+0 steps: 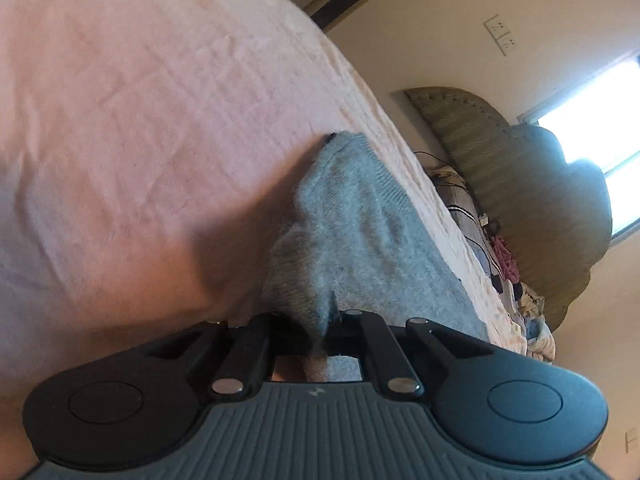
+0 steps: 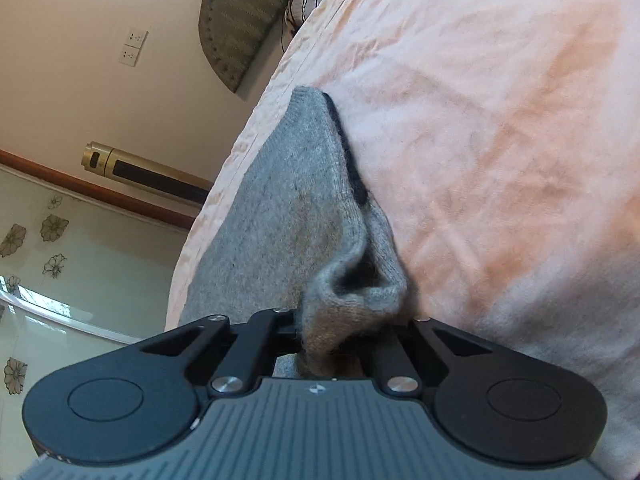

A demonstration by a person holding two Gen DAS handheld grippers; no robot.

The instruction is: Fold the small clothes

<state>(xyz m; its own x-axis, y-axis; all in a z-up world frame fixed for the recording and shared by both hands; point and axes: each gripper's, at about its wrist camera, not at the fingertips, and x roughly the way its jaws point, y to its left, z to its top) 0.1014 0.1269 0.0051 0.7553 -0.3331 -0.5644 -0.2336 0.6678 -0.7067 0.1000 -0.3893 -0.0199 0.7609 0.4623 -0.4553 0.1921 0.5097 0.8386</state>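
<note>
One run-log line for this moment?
left claw: shut on grey sock | right claw: shut on grey sock | sock on pink bedsheet

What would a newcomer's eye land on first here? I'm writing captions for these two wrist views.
First the grey knitted garment, lying on the pink bedspread near its edge, with bunched cloth rising into the right gripper. In the left wrist view the left gripper is likewise shut on a pinch of it. Behind, a bright window glares over the padded green headboard.
</note>
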